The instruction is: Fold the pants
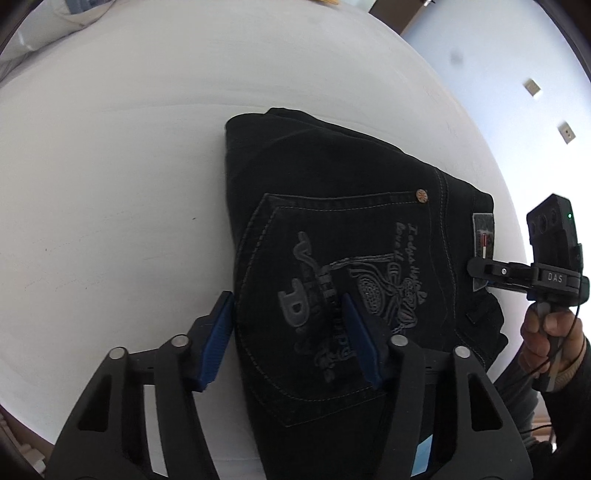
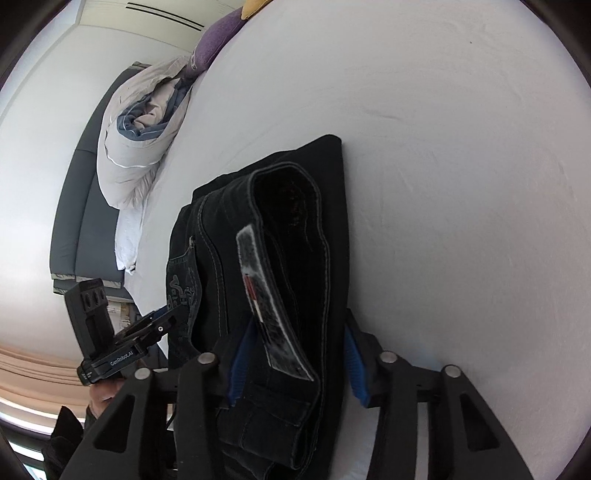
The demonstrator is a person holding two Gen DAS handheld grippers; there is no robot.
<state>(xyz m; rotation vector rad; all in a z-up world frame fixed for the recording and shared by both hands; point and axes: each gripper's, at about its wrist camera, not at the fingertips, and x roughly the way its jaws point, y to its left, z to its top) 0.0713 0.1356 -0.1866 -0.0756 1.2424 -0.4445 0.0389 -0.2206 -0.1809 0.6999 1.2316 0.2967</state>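
White bed (image 1: 110, 184), sheet smooth with a few faint creases and small dark specks. Sitting right on it, the folded black pants (image 1: 332, 240), a compact stack, back pocket with grey embroidery facing up, waistband patch at one end. Up by the head of the bed, a bunched grey-and-white duvet (image 2: 136, 140) with a blue lining showing lies along the mattress edge. Beyond that, a purple pillow (image 2: 216, 40) rests on the sheet, and just past it a bit of something yellow (image 2: 253, 7).
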